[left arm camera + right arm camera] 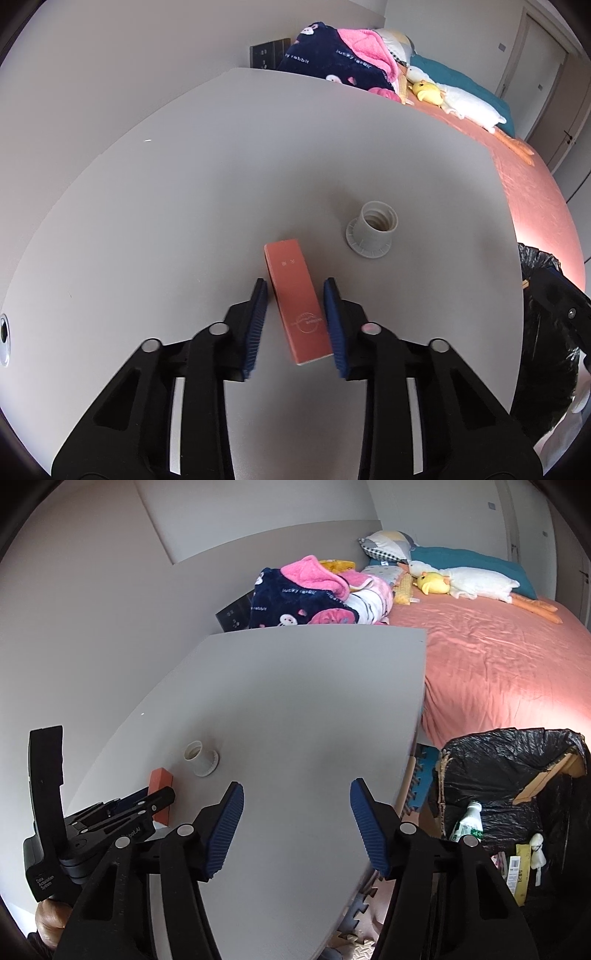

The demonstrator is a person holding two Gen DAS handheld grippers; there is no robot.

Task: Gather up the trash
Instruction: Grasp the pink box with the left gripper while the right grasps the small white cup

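A flat salmon-red box [298, 302] lies on the grey table [184, 206]. My left gripper [295, 301] is open with its blue pads on either side of the box, close to it but not pressing on it. A white lamp socket [373, 229] stands just beyond it to the right. In the right wrist view the box [161, 779] and socket [201, 757] show at the left, with the left gripper [147, 799] around the box. My right gripper [297, 801] is open and empty over the table's near right part. A bin lined with a black bag [509, 775] stands right of the table.
The bin holds a white and green bottle [467, 821] and other packaging. A bed with a salmon sheet [498, 664], a heap of blankets [317, 594] and plush toys [472, 578] lies beyond the table. Foam floor mats [417, 779] lie below the table edge.
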